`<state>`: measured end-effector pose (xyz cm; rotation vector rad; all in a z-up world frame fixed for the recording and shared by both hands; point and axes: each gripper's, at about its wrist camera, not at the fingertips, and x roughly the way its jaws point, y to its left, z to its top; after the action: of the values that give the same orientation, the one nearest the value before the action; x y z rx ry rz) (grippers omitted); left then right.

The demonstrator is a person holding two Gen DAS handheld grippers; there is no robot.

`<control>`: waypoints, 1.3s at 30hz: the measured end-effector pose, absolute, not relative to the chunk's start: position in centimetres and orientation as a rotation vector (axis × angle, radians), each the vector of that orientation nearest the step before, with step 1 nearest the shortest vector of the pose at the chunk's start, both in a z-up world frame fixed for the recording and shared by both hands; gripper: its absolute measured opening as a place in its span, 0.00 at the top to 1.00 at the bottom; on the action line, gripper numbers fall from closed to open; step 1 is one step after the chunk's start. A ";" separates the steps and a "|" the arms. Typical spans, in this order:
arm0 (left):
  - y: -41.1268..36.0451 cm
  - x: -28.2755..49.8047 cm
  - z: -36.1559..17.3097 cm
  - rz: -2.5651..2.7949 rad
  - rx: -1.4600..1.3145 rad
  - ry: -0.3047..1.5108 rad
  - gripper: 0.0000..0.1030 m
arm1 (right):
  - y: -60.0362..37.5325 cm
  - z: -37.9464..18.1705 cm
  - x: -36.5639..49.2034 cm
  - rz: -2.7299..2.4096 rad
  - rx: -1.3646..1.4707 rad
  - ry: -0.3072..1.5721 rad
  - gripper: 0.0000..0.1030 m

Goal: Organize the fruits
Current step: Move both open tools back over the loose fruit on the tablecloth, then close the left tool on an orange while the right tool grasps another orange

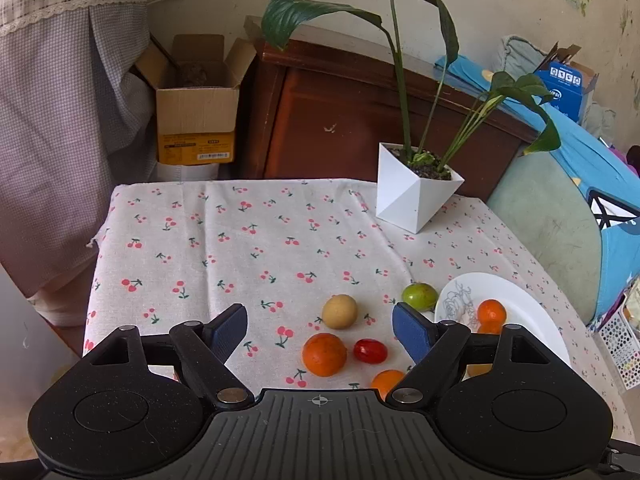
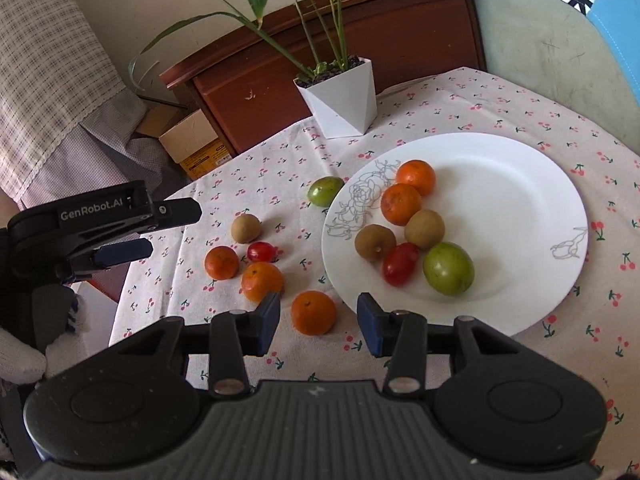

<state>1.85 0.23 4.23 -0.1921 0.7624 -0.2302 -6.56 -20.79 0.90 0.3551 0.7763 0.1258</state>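
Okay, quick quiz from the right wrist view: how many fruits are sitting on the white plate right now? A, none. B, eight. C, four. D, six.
D: the white plate holds six, namely two oranges, two brown fruits, a red tomato and a green fruit; the others lie on the tablecloth.

We see a white plate [image 2: 520,184] with a grey line drawing, orange, red, green and tan fruits [image 2: 400,204], a cherry-printed pale cloth [image 1: 240,248], a white pot [image 1: 416,196] and blue-padded black grippers [image 2: 318,322].
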 end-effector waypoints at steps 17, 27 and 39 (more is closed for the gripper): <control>0.0 1.7 2.4 -0.228 -0.132 0.786 0.24 | -18.7 -0.2 -6.0 0.113 0.257 0.801 0.58; -0.7 1.9 1.5 -0.237 -0.074 0.785 0.26 | -17.8 -0.4 -5.2 0.098 0.223 0.799 0.60; -1.2 2.2 0.2 -0.249 -0.038 0.799 0.40 | -17.2 -0.5 -4.9 0.089 0.165 0.795 0.65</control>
<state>2.17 -1.20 0.22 -0.0385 0.7994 -0.2494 -4.90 -17.22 -0.48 0.1647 0.7955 0.0895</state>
